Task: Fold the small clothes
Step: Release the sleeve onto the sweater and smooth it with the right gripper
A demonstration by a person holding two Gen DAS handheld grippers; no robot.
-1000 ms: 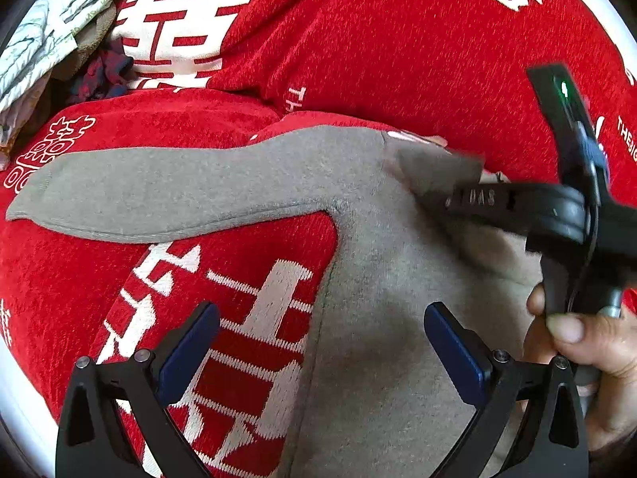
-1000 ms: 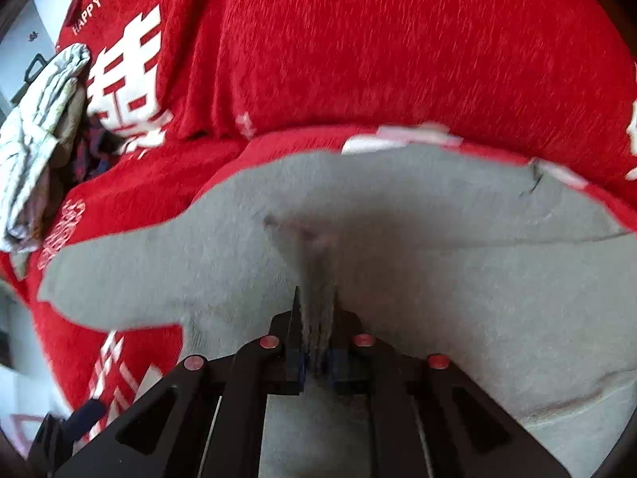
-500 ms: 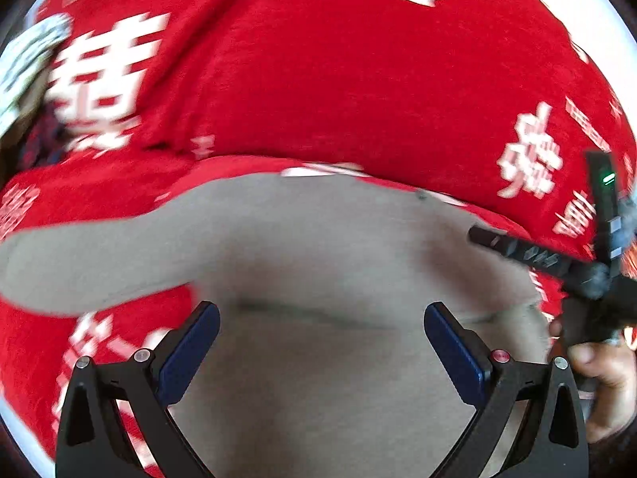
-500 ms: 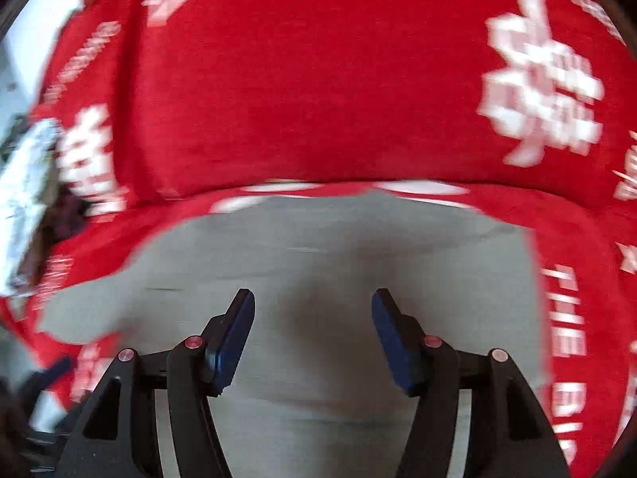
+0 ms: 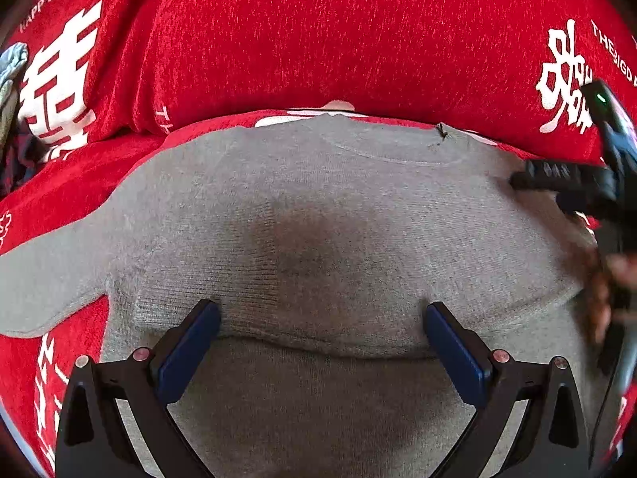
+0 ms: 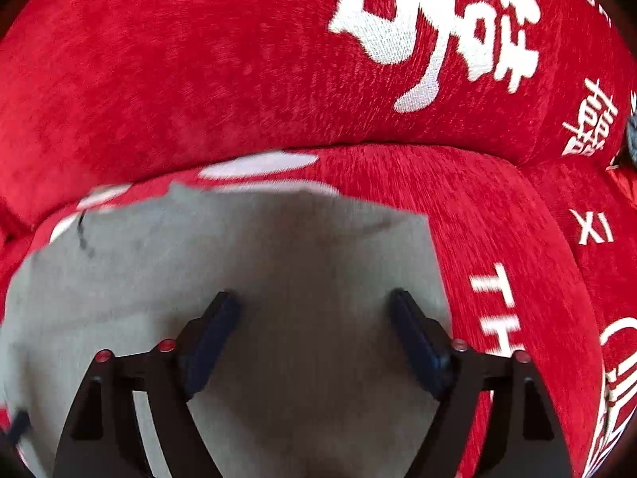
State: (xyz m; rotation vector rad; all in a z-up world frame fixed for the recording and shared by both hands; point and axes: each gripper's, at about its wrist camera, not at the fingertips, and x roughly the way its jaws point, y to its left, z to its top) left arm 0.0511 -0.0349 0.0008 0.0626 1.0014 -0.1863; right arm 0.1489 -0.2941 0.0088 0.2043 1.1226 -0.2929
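folding is being started on the grey sweater (image 5: 318, 215), one sleeve laid in, both grippers' jaws being held wide, empty.

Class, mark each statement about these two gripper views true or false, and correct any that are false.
1. The grey sweater lies on a red cover. True.
2. The left hand-held gripper is clamped on the sweater. False: its jaws stand open, nothing pinched.
3. The right hand-held gripper has open jaws. True; they have just been opening, with nothing between them.
4. The cover is plain. False: it bears white lettering.
5. One sleeve stretches left in the left view. True.
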